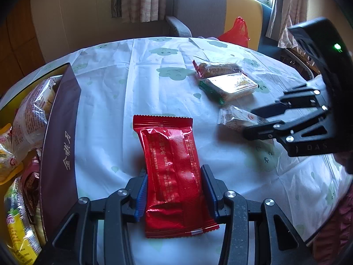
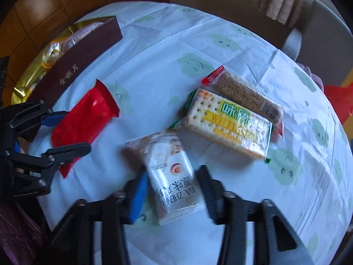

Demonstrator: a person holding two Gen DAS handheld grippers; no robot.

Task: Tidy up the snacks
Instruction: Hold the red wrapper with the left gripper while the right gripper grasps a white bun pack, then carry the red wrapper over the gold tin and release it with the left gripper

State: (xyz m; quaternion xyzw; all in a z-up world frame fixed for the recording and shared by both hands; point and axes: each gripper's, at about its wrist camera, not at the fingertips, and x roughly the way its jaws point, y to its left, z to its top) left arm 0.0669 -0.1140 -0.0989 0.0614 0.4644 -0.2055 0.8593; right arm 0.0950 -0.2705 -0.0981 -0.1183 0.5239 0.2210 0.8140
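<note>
My left gripper is shut on a red foil snack packet, its blue pads pressed against the packet's two long sides just above the tablecloth. In the right wrist view the same left gripper and red packet show at the left. My right gripper straddles a white snack packet lying on the cloth, and its pads sit against both edges; this view is blurred. From the left wrist view, the right gripper comes in from the right over that white packet.
A dark maroon box with several snacks inside stands at the table's left. A green-and-yellow cracker pack and a brown bar lie together beyond the white packet. A red plastic bag and a grey chair are behind the round table.
</note>
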